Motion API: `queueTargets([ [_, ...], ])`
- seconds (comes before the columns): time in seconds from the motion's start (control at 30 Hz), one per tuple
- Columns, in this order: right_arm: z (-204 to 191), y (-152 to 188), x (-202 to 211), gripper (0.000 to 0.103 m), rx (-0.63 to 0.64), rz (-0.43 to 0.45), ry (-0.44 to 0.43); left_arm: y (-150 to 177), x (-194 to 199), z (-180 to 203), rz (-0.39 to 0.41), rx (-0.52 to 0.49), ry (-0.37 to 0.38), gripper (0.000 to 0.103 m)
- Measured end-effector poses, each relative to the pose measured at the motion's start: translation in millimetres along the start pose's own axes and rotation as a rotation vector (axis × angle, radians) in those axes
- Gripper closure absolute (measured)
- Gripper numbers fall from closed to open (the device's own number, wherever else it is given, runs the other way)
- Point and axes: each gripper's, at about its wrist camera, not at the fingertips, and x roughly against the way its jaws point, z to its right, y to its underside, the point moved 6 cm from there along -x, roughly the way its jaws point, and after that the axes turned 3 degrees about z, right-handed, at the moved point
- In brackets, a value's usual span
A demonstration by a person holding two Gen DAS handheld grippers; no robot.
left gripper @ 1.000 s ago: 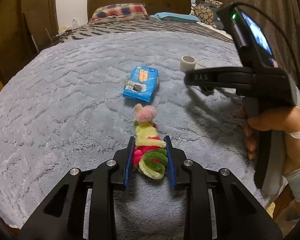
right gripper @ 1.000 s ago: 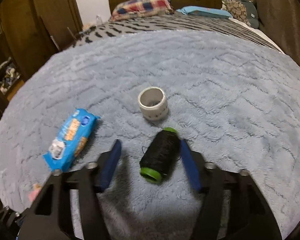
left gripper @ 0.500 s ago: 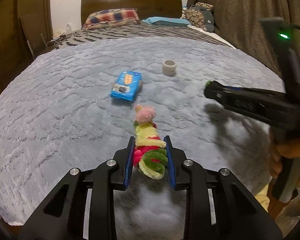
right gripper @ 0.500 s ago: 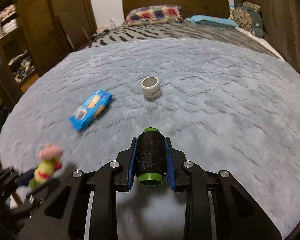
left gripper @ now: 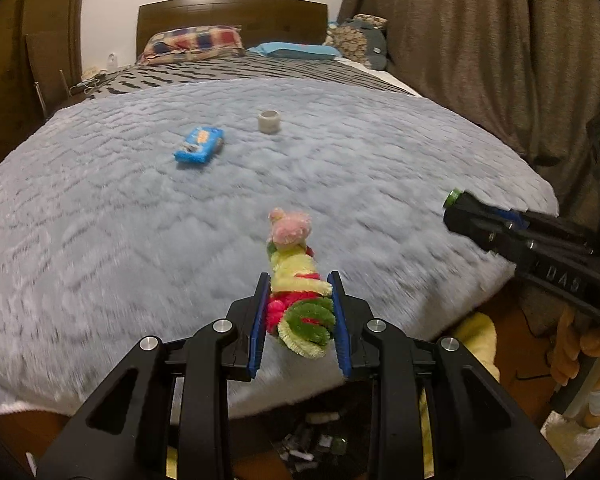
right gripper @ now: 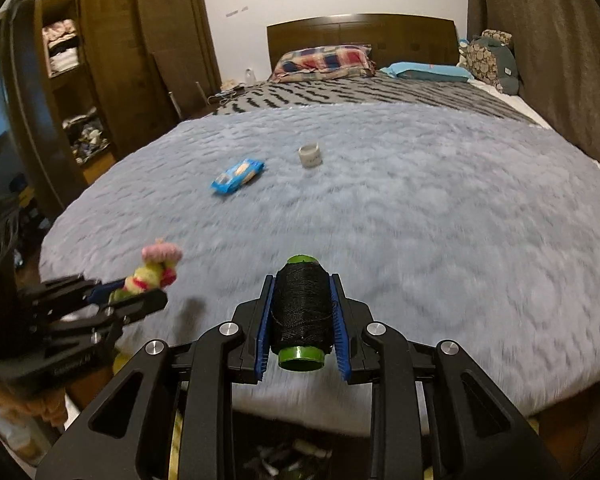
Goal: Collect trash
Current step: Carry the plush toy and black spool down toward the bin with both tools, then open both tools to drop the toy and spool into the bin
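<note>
My left gripper (left gripper: 299, 280) is shut on a fuzzy pink, yellow, red and green toy (left gripper: 296, 280), held above the near edge of the bed. It also shows at the left of the right wrist view (right gripper: 140, 284). My right gripper (right gripper: 301, 280) is shut on a black thread spool with green ends (right gripper: 301, 312), also above the bed's near edge; it shows at the right of the left wrist view (left gripper: 460, 204). A blue snack packet (left gripper: 199, 145) (right gripper: 238, 176) and a small white tape roll (left gripper: 269, 121) (right gripper: 310, 155) lie on the grey blanket (left gripper: 100, 220).
Pillows (right gripper: 324, 60) and a wooden headboard (right gripper: 360, 32) are at the far end. A wardrobe with shelves (right gripper: 72, 80) stands left, a brown curtain (left gripper: 500, 60) right. Below the bed's near edge lies dark clutter with small items (left gripper: 312, 440).
Both grippers have pulled back and up from the blanket toward the bed's near edge. The right gripper closed on the thread spool and lifted it; the left kept hold of the toy.
</note>
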Motion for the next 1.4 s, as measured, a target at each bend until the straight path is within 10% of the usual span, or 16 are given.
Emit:
queueTargets([
  [0.33,0,79,12,0.076,-0.031,-0.11,-0.019,75,8,34,-0.106,-0.051,0.054,0.076],
  [0.97,3,208,-71,0.076,-0.102,-0.425,-0.016,216,-94,25,-0.462,-0.025,0.047,0.076],
  [1.4,-2,238,-95,0.074,-0.125,-0.509,-0.031,246,-115,21,-0.562,0.008,0.078,0.072],
])
